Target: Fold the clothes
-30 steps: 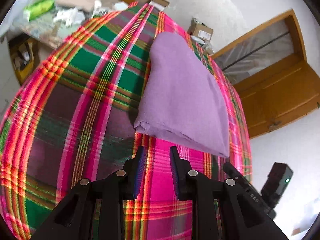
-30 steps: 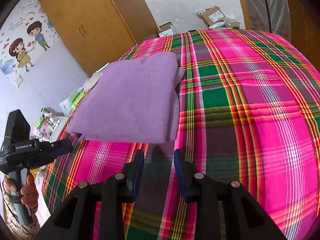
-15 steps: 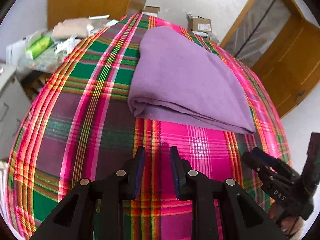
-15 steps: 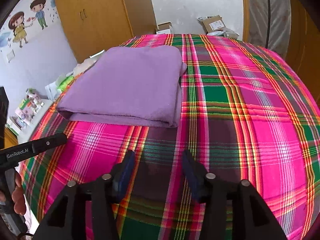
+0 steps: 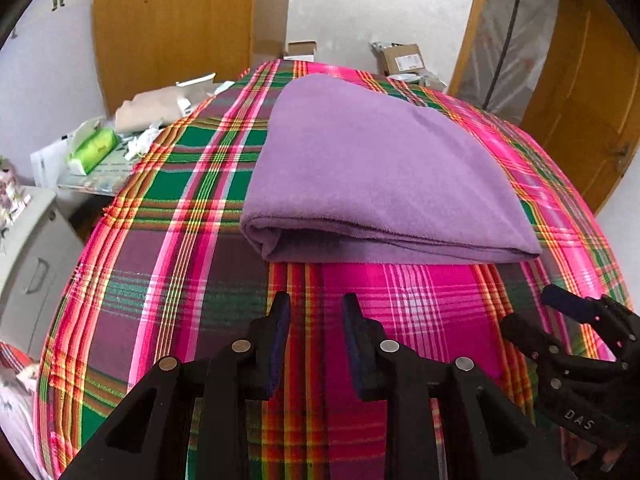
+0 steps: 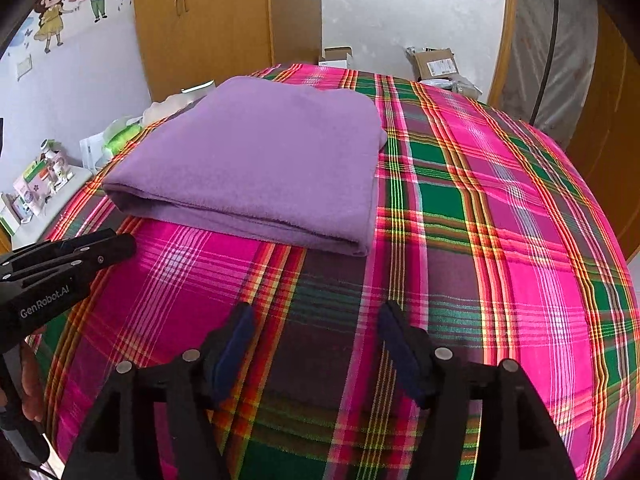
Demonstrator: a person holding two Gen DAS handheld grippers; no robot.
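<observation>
A purple cloth lies folded in a flat rectangle on the plaid bedspread, its thick layered edge toward me. My left gripper hovers just short of that edge, jaws a little apart with nothing between them. It also shows at the left of the right wrist view as the left gripper. My right gripper is open wide over bare bedspread, in front of the cloth's right corner and apart from it. From the left wrist it appears as the right gripper.
A wooden wardrobe stands behind the bed. A cluttered side table and grey drawer cabinet sit left of the bed. Cardboard boxes lie on the floor beyond. A hand holds the left gripper's handle.
The right gripper's jaws have spread much wider. Both cameras have swung to face the folded cloth's near edge squarely. The cloth itself has not moved.
</observation>
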